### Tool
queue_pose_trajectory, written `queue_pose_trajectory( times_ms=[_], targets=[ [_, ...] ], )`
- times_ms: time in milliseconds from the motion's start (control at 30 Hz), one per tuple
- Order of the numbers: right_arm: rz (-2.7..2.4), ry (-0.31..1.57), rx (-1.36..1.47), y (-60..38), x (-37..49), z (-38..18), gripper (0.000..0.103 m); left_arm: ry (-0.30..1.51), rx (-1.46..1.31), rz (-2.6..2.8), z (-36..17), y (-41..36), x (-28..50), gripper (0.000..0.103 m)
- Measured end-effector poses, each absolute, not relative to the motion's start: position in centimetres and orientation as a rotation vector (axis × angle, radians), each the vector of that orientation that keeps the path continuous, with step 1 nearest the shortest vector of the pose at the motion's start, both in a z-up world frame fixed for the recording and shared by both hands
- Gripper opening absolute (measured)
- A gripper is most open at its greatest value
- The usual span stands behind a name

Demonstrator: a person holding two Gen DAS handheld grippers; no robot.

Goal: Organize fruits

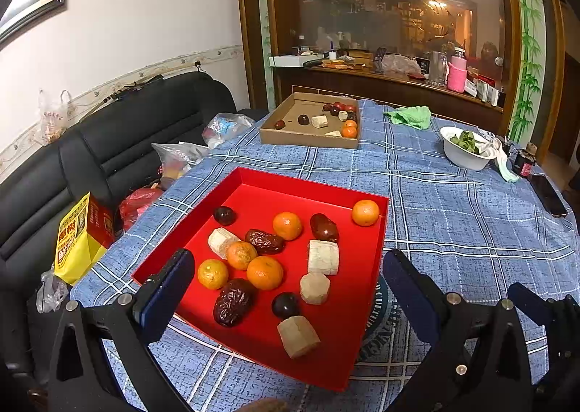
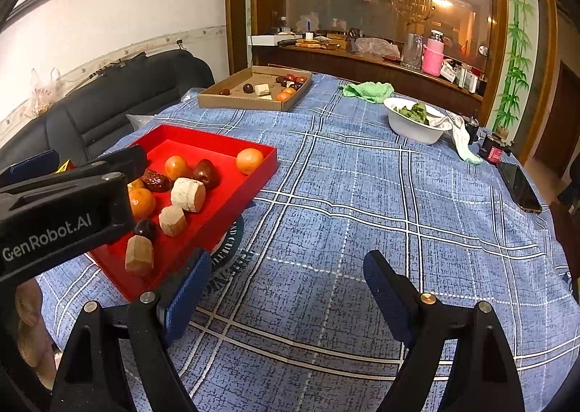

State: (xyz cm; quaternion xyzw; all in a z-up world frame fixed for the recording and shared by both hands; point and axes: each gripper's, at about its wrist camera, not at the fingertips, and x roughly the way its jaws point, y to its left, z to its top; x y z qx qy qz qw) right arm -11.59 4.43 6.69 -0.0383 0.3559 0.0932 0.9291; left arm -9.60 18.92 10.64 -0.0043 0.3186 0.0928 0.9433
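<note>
At the far left a black sofa (image 1: 108, 143) runs along the wall, with plastic bags (image 1: 224, 127) and a yellow and red carton (image 1: 78, 241) lying on it beside the bench (image 1: 453, 230), which wears a blue checked cloth.

The left gripper (image 1: 290, 288) hangs above the near edge of the red tray (image 1: 301, 190), its jaws wide apart with nothing between them. The fruits lie loose in this tray: five oranges, one of them alone in the far right corner (image 1: 365, 213) and a large one (image 1: 265, 272) near the middle; two wrinkled dried dates, one (image 1: 232, 302) near the front; a smooth red jujube (image 1: 324, 227); two dark round fruits, one (image 1: 224, 215) at the back left; and four pale cut chunks, the nearest (image 1: 298, 336) tilted by the front edge. Several pieces touch one another in the centre.

Farther back sits a brown cardboard tray (image 1: 275, 134), holding more dark red fruits, two pale chunks and two small oranges (image 1: 349, 129) gathered toward its right side.

To the right of it lie a green cloth (image 1: 409, 115), then a white bowl (image 1: 462, 154) with green leaves inside and a white rag over its rim, a small dark jar (image 1: 523, 162) and a phone (image 1: 547, 194) at the bench's edge.

The right gripper (image 2: 286, 288) is over bare cloth to the right of the red tray, jaws spread and empty; the left tool's body blocks part of the tray in that view.
</note>
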Motion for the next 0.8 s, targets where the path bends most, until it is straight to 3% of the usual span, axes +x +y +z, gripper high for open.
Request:
queue_pose_trajectory(
  times_ms=[800],
  targets=[
    [0.194, 0.748, -0.09, 4.6, -11.36, 6.29, 0.09, 0.656, -0.015, 0.185, 10.41, 18.82, -9.69, 0.103]
  ],
)
